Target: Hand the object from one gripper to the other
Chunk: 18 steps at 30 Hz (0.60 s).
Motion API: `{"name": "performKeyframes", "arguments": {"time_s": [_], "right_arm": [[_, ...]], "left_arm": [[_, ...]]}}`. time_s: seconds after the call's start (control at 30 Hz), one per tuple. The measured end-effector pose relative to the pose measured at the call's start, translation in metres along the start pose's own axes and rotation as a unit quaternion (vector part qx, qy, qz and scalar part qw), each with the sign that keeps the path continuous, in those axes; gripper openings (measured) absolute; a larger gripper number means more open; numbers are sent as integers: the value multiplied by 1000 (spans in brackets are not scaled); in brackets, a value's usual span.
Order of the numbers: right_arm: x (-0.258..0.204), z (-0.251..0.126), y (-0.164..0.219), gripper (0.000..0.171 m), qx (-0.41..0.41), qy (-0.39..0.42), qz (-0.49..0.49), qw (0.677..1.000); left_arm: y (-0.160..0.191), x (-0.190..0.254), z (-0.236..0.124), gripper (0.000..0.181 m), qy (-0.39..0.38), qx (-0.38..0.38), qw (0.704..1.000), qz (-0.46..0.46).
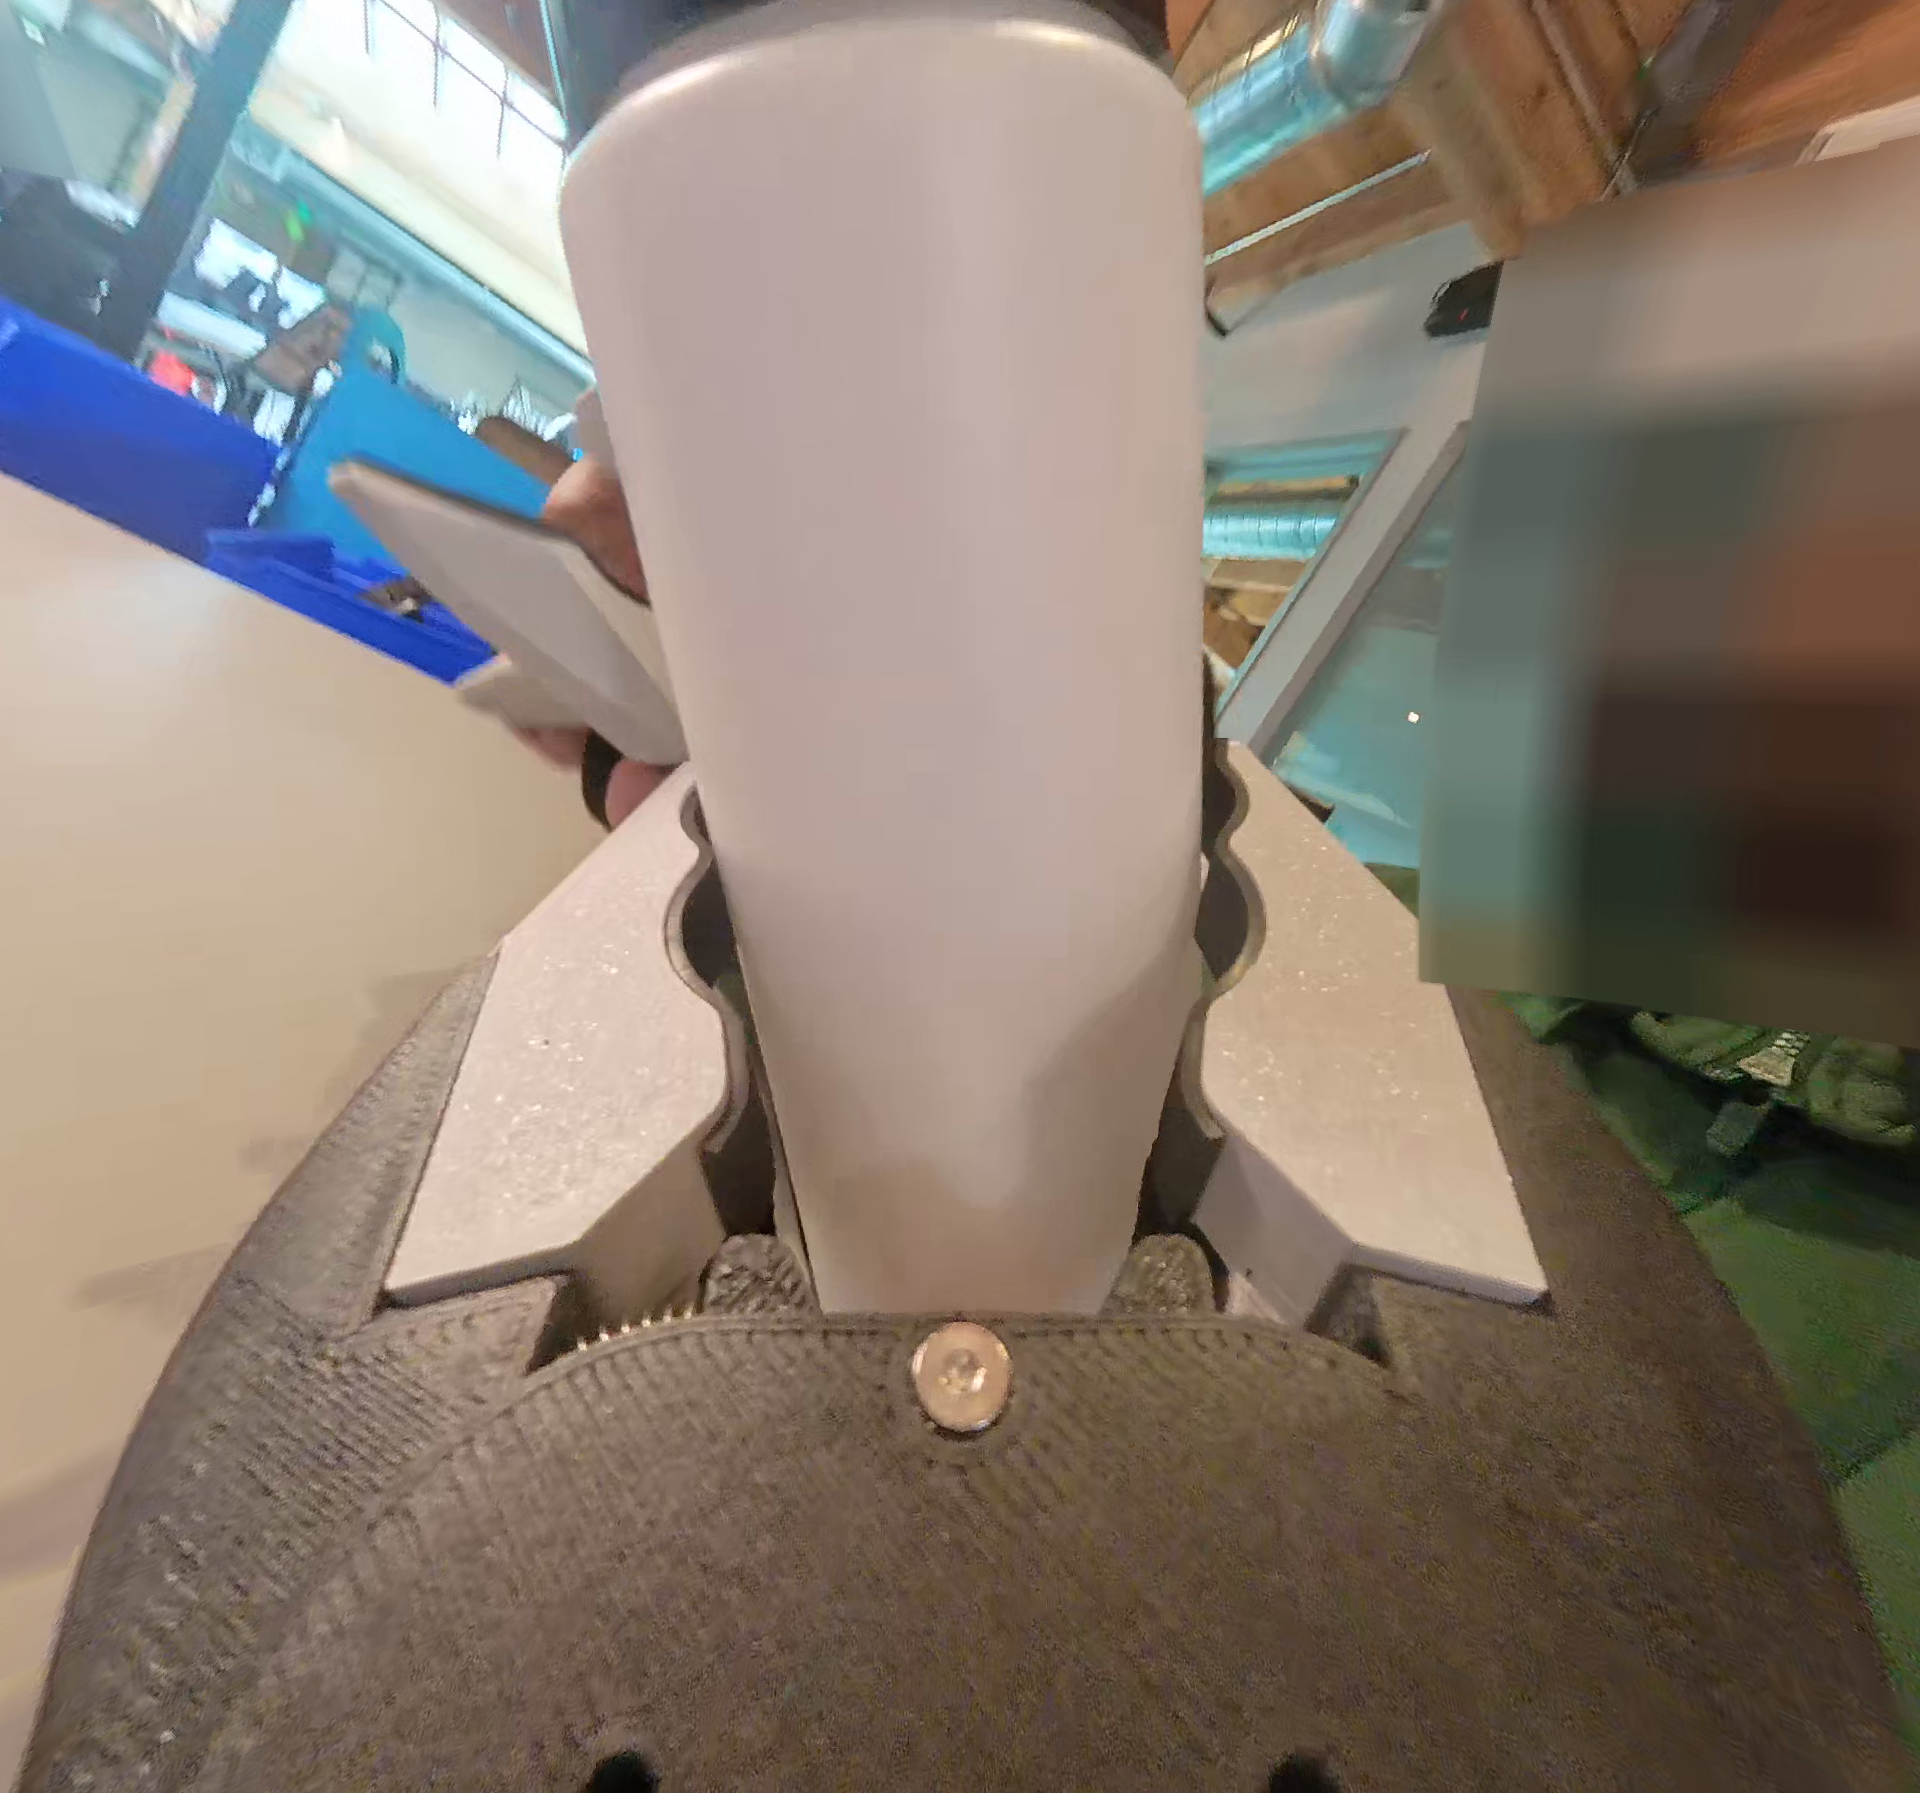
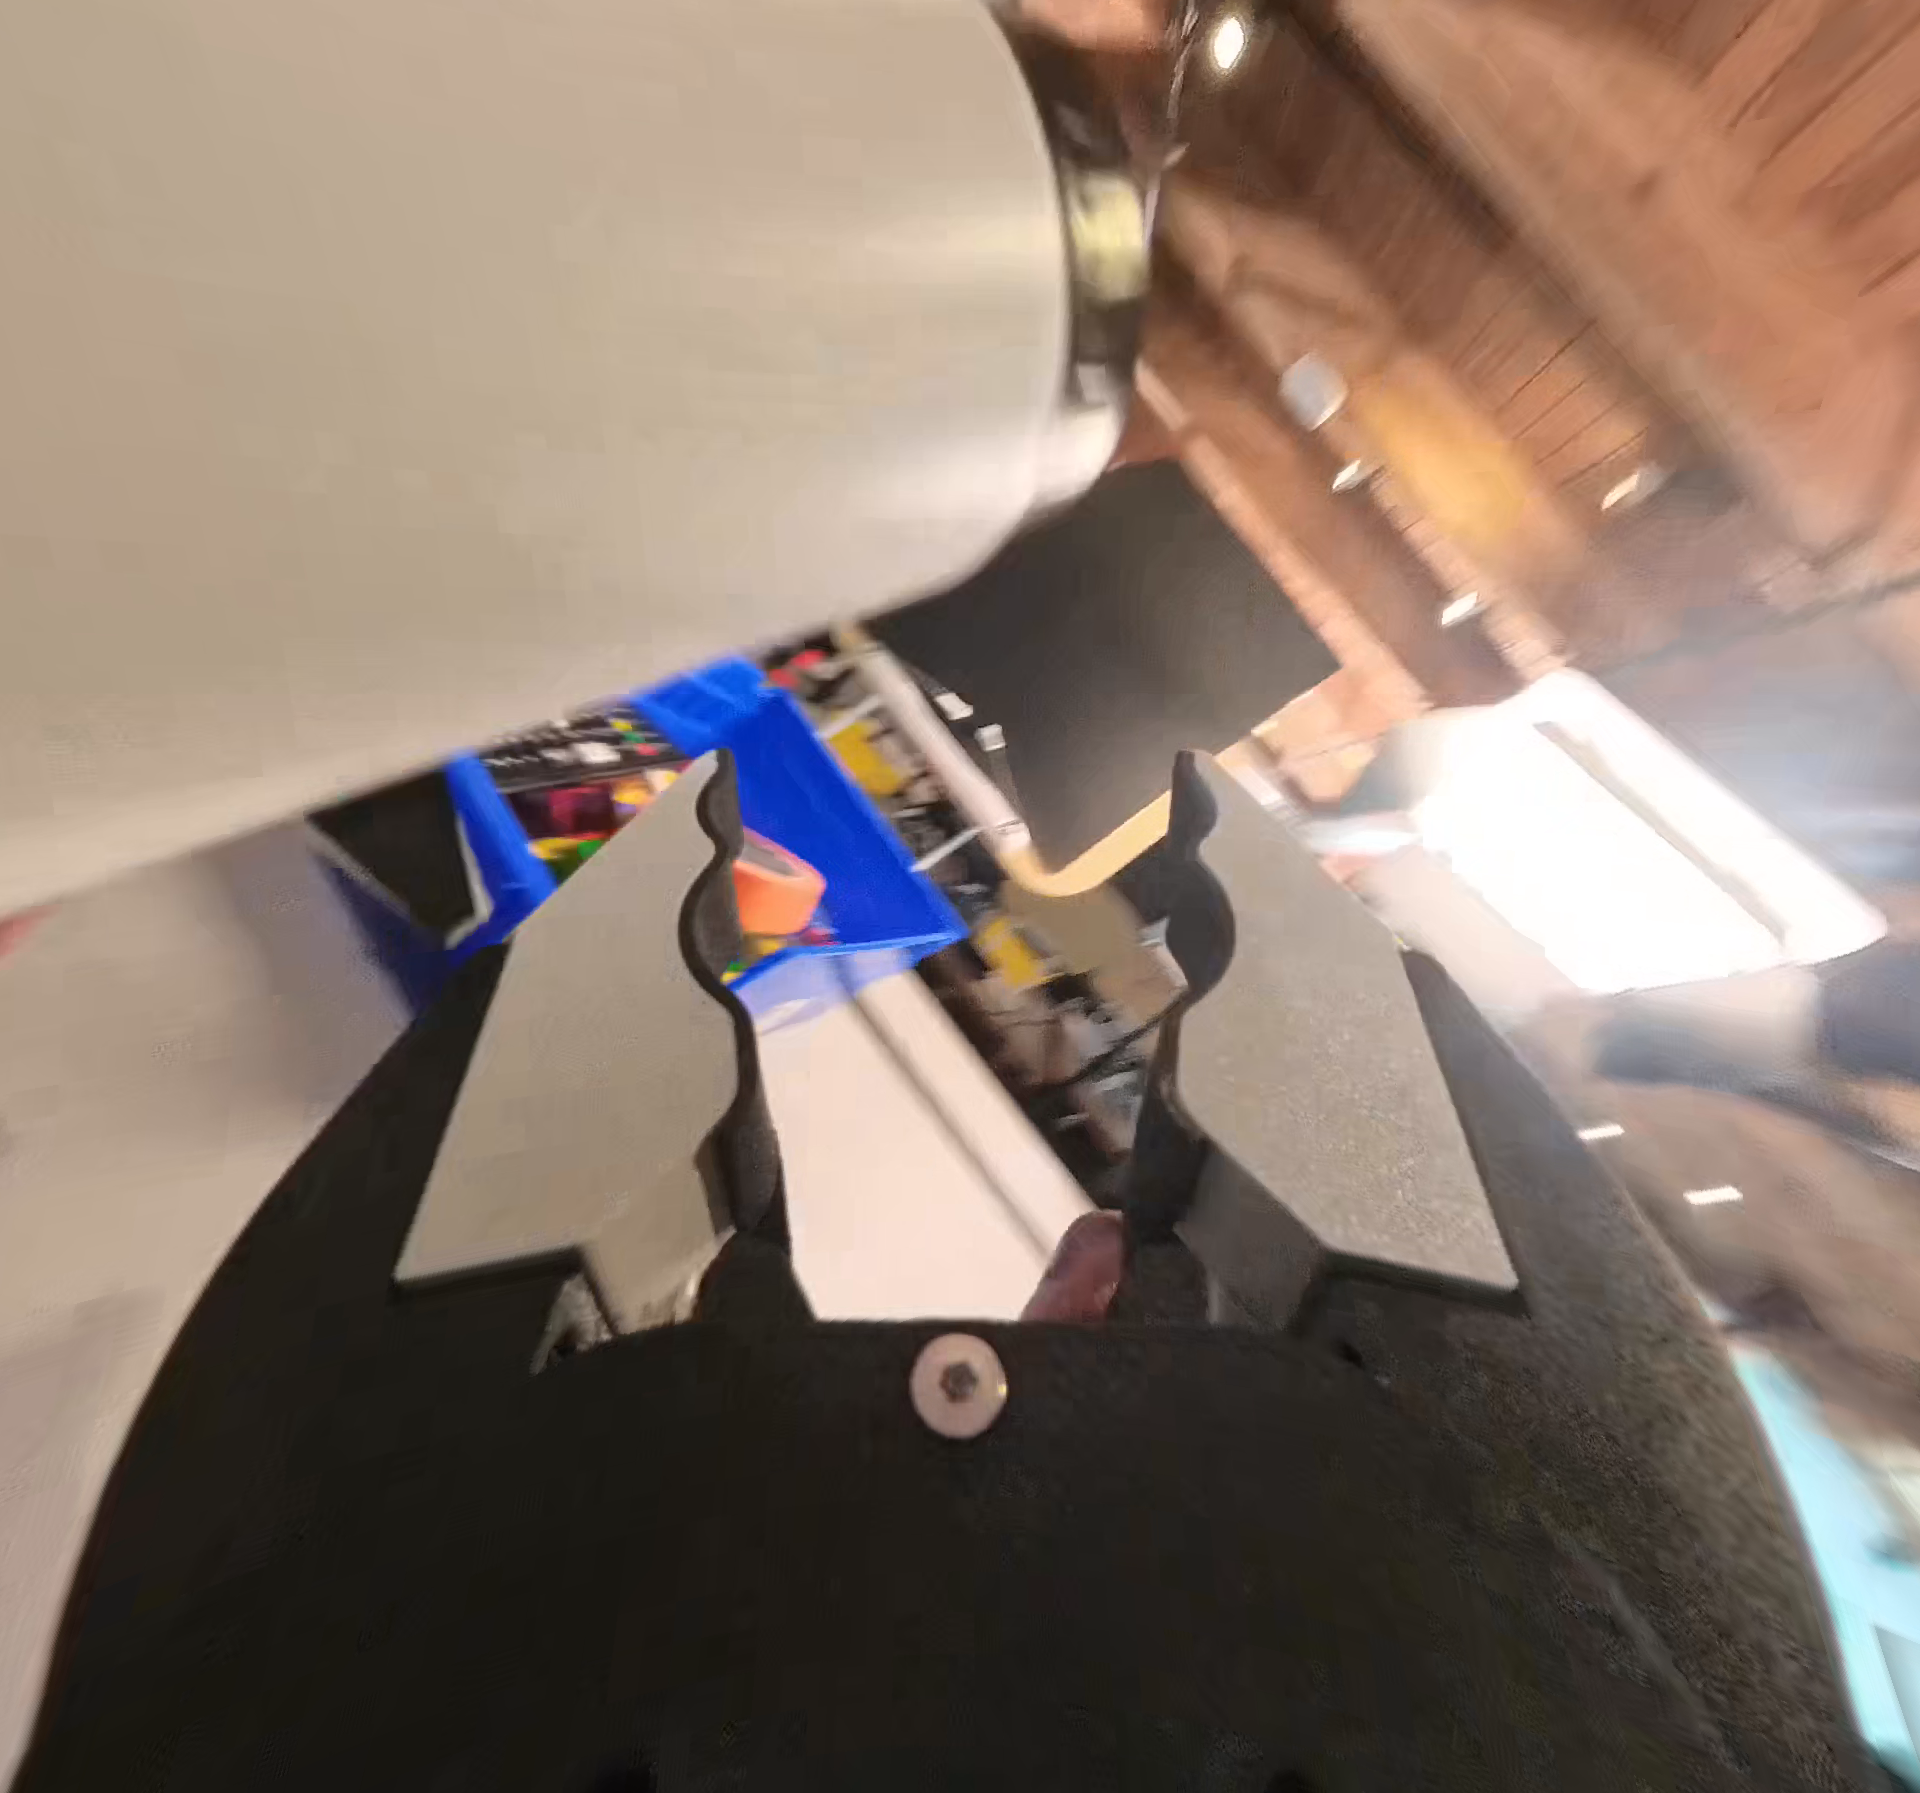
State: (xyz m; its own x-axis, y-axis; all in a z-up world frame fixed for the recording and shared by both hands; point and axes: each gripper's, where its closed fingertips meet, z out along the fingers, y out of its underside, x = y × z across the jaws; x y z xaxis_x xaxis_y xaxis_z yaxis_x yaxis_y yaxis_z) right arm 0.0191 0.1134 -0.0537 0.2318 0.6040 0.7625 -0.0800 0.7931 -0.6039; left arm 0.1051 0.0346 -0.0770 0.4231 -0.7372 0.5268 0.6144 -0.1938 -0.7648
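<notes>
left tool (image 1: 961,912) grips white bottle (image 1: 894,496) (cap cropped) | right tool (image 2: 951,912) released, blurred

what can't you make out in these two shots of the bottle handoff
- Bottle cap: cut off by the top edge, left wrist view.
- Right gripper: mostly hidden behind the bottle there.
- Bottle's far end: past the left edge, right wrist view.
- Blue bin contents: motion-blurred.

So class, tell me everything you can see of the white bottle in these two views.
The white bottle is a tall, smooth, matte cylinder, metal by the look of it, with a black cap at its far end. The left gripper has its jaws shut on the lower body and holds it off the table. The right gripper, jaws open, sits just below the bottle without touching it.
</notes>
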Motion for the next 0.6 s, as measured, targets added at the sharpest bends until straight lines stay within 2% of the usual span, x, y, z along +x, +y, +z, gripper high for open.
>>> {"name": "performKeyframes", "arguments": {"time_s": [0.1, 0.17, 0.23, 0.37, 0.47, 0.53, 0.6], "right_arm": [[-5, 4, 23, 85, -35, -60, 130, 989], [-13, 2, 33, 86, -42, -116, 220, 968], [-18, -2, 31, 85, -26, -173, 320, 931], [-12, -16, 4, 85, 49, -270, 486, 830], [-10, -29, -27, 91, 105, -334, 539, 766], [-15, -31, -44, 94, 115, -357, 542, 752], [-26, -29, -59, 100, 109, -377, 529, 752]], "left_arm": [[-20, 5, -9, 92, 10, 51, 999, 8], [-29, 0, -15, 92, -20, 71, 997, 29], [-36, -9, -21, 91, -68, 77, 993, 64], [-47, -19, -29, 92, -155, 80, 973, 150], [-53, -25, -34, 92, -203, 86, 957, 191], [-54, -28, -35, 92, -223, 83, 949, 207], [-49, -31, -32, 92, -237, 64, 943, 227]]}}
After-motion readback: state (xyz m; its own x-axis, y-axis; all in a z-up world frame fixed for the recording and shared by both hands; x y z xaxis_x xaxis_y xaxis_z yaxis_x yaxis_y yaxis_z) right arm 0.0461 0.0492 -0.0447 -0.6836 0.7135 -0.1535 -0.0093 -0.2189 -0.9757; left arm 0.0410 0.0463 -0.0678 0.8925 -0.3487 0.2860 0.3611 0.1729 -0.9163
